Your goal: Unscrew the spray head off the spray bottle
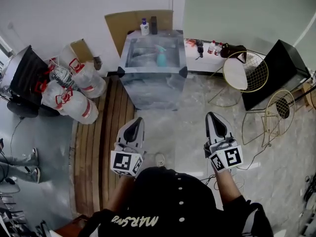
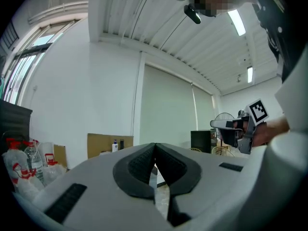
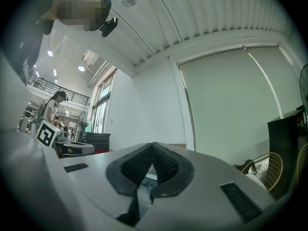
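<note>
A teal spray bottle point(image 1: 161, 56) with its spray head on stands on a clear-topped table point(image 1: 175, 72) by the far wall. Both grippers are held low in front of the person, well short of the table and apart from the bottle. My left gripper point(image 1: 138, 120) points toward the table, its jaws shut with nothing between the ribbed pads point(image 2: 139, 163). My right gripper point(image 1: 210, 115) is also shut and empty, its pads point(image 3: 166, 165) closed together. The spray bottle is hidden behind the jaws in both gripper views.
A white bottle point(image 1: 144, 27) and a dark one point(image 1: 153, 24) stand by the cardboard behind the table. Bagged water bottles point(image 1: 74, 90) lie at the left beside wooden planks point(image 1: 101, 142). Two gold wire chairs point(image 1: 247, 73) and a black panel point(image 1: 274, 73) are at the right.
</note>
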Action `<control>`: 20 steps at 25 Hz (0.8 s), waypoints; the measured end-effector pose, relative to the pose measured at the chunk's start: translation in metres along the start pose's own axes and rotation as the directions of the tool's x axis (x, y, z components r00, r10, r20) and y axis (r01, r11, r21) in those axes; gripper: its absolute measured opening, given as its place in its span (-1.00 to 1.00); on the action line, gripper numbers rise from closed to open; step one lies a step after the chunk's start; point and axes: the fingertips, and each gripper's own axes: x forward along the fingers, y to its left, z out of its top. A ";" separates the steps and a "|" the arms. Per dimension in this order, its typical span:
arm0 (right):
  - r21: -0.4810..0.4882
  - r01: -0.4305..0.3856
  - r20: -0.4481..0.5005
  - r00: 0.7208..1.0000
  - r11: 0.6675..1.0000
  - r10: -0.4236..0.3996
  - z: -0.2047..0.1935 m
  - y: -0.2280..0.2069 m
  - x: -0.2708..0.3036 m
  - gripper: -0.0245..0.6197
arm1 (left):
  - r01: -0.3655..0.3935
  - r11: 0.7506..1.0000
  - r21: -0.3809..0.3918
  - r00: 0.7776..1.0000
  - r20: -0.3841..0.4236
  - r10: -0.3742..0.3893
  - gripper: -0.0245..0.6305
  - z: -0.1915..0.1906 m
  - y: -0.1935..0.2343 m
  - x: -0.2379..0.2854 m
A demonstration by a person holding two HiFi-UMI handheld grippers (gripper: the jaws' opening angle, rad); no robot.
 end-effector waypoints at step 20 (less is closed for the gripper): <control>0.005 0.059 -0.056 0.997 0.998 -0.059 -0.045 -0.023 0.138 -0.89 | 0.082 0.996 -0.036 0.996 -0.037 -0.083 -0.85 -0.030 0.100 0.102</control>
